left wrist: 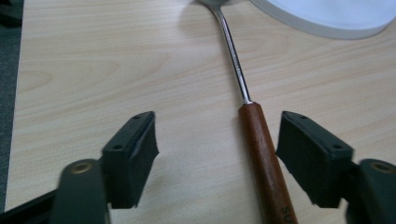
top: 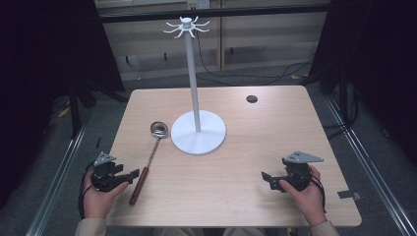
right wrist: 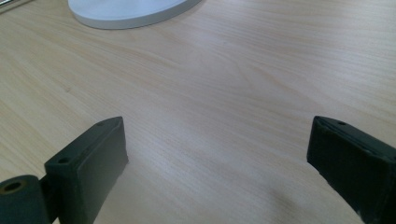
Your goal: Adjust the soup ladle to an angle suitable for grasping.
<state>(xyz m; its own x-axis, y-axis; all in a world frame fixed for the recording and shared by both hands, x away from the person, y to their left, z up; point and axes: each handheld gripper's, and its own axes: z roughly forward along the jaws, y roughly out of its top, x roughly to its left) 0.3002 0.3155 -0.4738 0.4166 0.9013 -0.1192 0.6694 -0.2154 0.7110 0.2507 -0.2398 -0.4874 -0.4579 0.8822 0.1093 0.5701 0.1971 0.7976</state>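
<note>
Steel ladle [top: 150, 152], brown wooden handle, between the wide-apart left claw [left wrist: 217, 158]; right claw [right wrist: 217, 158] likewise apart.

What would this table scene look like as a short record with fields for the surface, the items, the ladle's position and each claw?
surface: light wooden table
items: ladle; white stand with hooks on top
ladle position: lying flat, to the left of the stand's round base, bowl toward the far side, brown handle toward the person
left claw: open, low over the table, handle between its jaws but not gripped
right claw: open, holding nothing, bare table between its jaws
other: small dark round spot near the far right edge
</note>
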